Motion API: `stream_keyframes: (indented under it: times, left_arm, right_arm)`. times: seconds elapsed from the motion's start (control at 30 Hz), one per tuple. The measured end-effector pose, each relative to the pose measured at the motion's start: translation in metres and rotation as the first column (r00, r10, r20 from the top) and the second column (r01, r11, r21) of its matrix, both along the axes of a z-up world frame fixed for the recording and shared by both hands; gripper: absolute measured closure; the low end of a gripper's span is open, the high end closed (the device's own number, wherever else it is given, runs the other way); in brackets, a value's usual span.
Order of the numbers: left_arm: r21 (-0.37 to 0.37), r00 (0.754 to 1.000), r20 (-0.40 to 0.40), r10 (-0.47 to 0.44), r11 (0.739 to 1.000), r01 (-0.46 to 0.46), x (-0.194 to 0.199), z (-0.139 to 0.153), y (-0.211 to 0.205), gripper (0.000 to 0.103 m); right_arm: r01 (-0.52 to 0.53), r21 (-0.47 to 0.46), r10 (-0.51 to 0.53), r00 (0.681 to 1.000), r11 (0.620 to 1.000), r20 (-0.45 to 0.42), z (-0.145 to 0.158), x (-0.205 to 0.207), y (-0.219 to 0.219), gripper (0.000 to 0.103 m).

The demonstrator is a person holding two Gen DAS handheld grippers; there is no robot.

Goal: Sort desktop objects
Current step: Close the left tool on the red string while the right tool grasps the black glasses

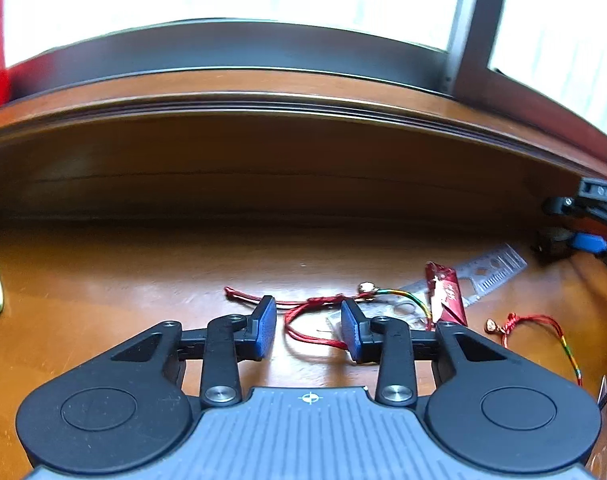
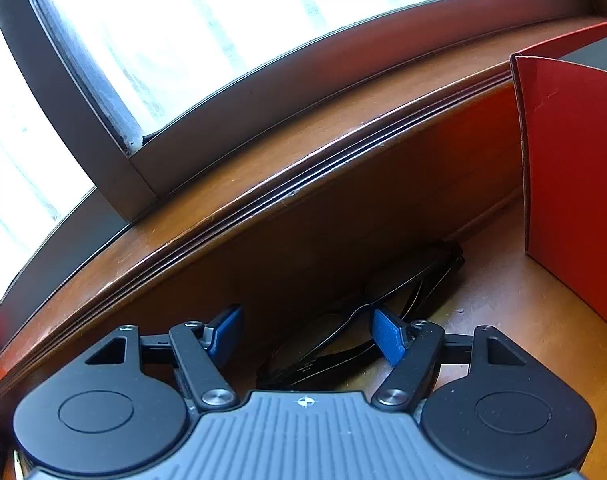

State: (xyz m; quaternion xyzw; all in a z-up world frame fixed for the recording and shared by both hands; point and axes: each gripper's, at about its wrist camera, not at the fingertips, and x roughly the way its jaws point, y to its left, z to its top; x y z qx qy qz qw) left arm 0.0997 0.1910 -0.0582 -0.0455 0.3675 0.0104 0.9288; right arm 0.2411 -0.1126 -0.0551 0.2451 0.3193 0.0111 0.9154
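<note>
A thin red cord bracelet lay on the glossy orange-brown wooden desk. Right of it, a red foil sachet bore white print. The tall cardboard box was plain red.

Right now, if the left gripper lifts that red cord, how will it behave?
The red cord lies in loose curves, so it probably droops limp. It looks thin and light, likely slipping between the left gripper's open jaws. Its bead end may swing.

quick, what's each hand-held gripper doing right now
left hand-held gripper: open, red string bracelet lying loose between its pads
right hand-held gripper: open over black glasses, holding nothing
</note>
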Motion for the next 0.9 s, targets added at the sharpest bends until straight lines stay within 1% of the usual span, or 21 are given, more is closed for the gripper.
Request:
stream_keyframes:
  times: [0.03,0.07,0.1,0.13,0.17,0.2,0.23,0.3,0.33,0.47,0.53,0.63,0.7,0.9]
  left_arm:
    - [0.008,1.000,0.002,-0.004,1.000,0.004,-0.001,0.000,-0.001,0.069]
    - [0.015,1.000,0.003,-0.007,1.000,0.007,-0.001,0.000,-0.002,0.075]
    - [0.007,1.000,0.004,-0.007,1.000,0.007,-0.001,0.000,-0.001,0.079]
    - [-0.008,1.000,0.003,-0.004,1.000,0.004,-0.001,0.000,0.001,0.087]
    - [-0.026,1.000,0.001,-0.002,1.000,0.002,-0.003,0.001,0.004,0.096]
    - [-0.045,1.000,-0.001,-0.001,0.999,0.001,-0.007,0.002,0.007,0.097]
    - [-0.053,1.000,-0.001,0.002,0.999,-0.002,-0.008,0.002,0.008,0.098]
    - [-0.061,1.000,0.003,0.007,0.998,-0.007,-0.011,0.004,0.009,0.100]
    - [-0.060,1.000,0.008,0.008,0.998,-0.007,-0.012,0.006,0.010,0.100]
    - [-0.055,0.998,0.055,0.013,0.998,-0.010,-0.020,0.021,0.008,0.100]
    - [-0.046,0.997,0.080,0.023,0.999,-0.020,-0.024,0.030,0.007,0.100]
    - [-0.043,0.994,0.110,0.021,0.999,-0.017,-0.030,0.040,0.007,0.100]
    - [-0.041,0.992,0.122,0.016,0.999,-0.011,-0.032,0.045,0.005,0.100]
    - [-0.041,0.991,0.134,-0.003,0.999,0.009,-0.043,0.053,0.000,0.100]
  right_arm:
    - [0.002,-0.010,-0.002,1.000,1.000,-0.002,0.000,-0.001,0.001,0.035]
    - [0.004,-0.020,-0.004,1.000,1.000,-0.004,0.000,-0.002,0.002,0.041]
    - [0.009,-0.028,-0.009,1.000,1.000,-0.007,0.001,-0.002,0.001,0.046]
    - [0.017,-0.033,-0.017,1.000,0.999,-0.011,0.001,-0.001,-0.001,0.050]
    - [0.024,-0.038,-0.025,1.000,0.999,-0.015,0.001,0.000,-0.002,0.059]
    - [0.031,-0.034,-0.031,0.999,0.999,-0.017,0.001,0.001,-0.004,0.063]
    - [0.036,-0.019,-0.036,0.999,0.999,-0.018,0.001,0.001,-0.006,0.064]
    - [0.050,0.010,-0.050,0.999,0.999,-0.021,0.000,0.000,-0.010,0.071]
    - [0.056,0.023,-0.056,0.998,0.998,-0.024,0.000,0.000,-0.012,0.072]
    - [0.073,0.070,-0.070,0.997,0.995,-0.042,0.001,-0.004,-0.018,0.080]
    - [0.062,0.070,-0.059,0.997,0.996,-0.040,0.004,-0.010,-0.016,0.086]
    - [0.021,0.079,-0.018,0.999,0.997,-0.037,0.010,-0.020,-0.012,0.090]
    - [-0.010,0.088,0.013,0.999,0.996,-0.034,0.014,-0.027,-0.010,0.094]
    - [-0.116,0.135,0.119,0.993,0.984,-0.017,0.025,-0.055,0.002,0.094]
